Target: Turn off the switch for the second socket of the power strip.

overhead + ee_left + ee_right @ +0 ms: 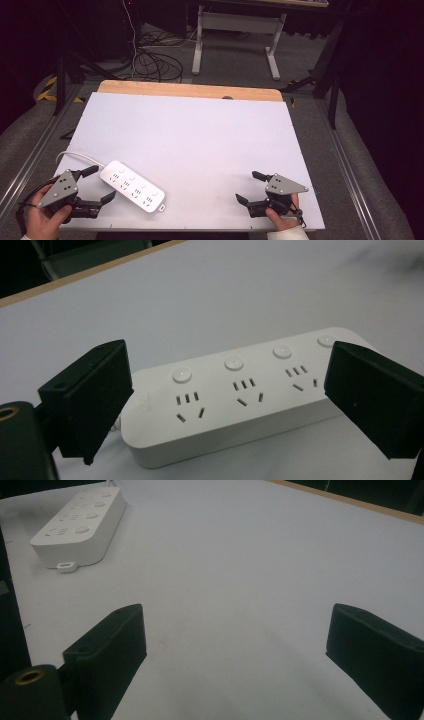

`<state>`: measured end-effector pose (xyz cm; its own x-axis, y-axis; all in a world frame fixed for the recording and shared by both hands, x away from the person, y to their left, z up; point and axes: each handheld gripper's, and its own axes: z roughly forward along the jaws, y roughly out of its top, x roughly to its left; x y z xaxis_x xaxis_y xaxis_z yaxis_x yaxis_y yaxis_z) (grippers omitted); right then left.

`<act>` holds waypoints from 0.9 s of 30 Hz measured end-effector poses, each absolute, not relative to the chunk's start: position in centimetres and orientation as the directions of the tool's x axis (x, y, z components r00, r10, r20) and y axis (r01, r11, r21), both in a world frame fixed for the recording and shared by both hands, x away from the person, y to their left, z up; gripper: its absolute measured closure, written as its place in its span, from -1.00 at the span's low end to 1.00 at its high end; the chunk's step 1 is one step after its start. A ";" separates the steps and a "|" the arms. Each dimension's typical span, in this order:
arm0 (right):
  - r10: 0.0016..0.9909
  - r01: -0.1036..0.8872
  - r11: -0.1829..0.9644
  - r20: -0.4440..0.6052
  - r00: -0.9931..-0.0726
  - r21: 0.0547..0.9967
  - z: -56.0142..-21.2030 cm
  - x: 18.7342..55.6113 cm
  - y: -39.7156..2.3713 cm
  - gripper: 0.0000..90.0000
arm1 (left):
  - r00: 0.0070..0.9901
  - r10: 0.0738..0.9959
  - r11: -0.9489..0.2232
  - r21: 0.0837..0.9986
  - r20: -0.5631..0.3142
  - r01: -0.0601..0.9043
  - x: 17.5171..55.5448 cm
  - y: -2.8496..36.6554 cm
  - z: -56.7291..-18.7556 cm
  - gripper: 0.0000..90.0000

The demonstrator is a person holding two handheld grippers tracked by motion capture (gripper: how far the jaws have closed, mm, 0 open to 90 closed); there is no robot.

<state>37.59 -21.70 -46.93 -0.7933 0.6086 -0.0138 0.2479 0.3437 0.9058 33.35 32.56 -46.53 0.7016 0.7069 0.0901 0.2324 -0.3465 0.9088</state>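
1. Our left claw point(98, 184) sits at the table's near left corner, its jaws spread wide and released; the end of the power strip point(132, 185) lies in the gap, no pad pressing on it.
2. The strip lies flat near the table's point(200, 130) near edge, slanting, its cord point(75, 156) curling off toward the left edge.
3. Our right claw point(251, 187) hovers released near the near right corner, well apart from the strip.
4. We judge the grasp not yet made; closing and moving remain.
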 end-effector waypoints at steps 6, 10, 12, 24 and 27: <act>0.605 0.248 0.346 -0.013 -0.796 0.905 -47.0 37.6 -21.7 -0.79 | 0.708 0.700 -0.353 0.908 0.096 0.225 33.1 32.9 -47.5 -0.87; 0.602 0.250 0.345 -0.009 -0.798 0.905 -47.0 37.7 -21.7 -0.79 | 0.689 0.721 -0.354 0.895 0.077 0.271 32.9 33.0 -48.0 -0.86; 0.602 0.251 0.345 -0.008 -0.798 0.905 -47.0 37.7 -21.7 -0.79 | 0.682 0.727 -0.356 0.894 0.083 0.271 32.9 32.9 -48.1 -0.85; 0.598 0.251 0.348 -0.007 -0.801 0.903 -47.0 37.8 -21.7 -0.79 | 0.704 0.710 -0.306 0.910 0.022 0.280 32.8 33.2 -47.6 -0.89; 0.599 0.251 0.349 -0.009 -0.800 0.903 -47.0 37.8 -21.8 -0.78 | 0.698 0.716 -0.288 0.915 0.010 0.282 32.8 33.4 -47.6 -0.89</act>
